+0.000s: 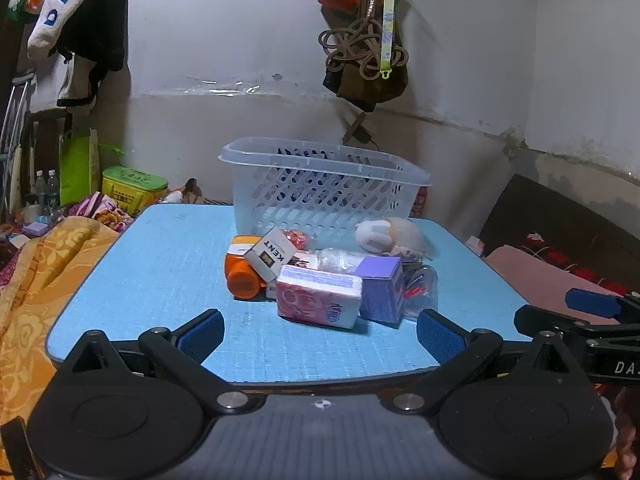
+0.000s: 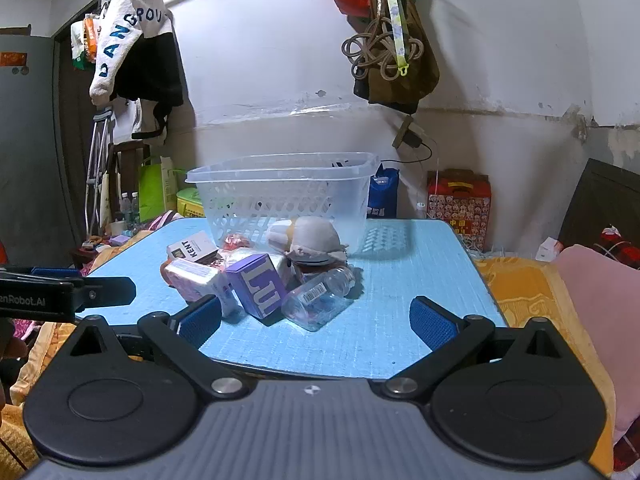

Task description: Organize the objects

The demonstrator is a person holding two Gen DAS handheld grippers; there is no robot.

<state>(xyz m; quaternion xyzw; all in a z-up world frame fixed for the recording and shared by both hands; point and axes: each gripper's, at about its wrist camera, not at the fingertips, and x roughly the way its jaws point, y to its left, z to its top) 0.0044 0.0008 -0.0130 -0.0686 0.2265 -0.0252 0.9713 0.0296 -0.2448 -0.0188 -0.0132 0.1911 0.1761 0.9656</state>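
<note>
Clear plastic bottle | on side | cap probably toward basket

Light blue table with a fine grid texture, extending ahead of both sets of open jaws. Directly on it: a clear slotted basket at the far side, and nearer the jaws a touching cluster comprising an orange bottle, pink tissue pack, purple box, clear plastic bottle and plush toy.
</note>
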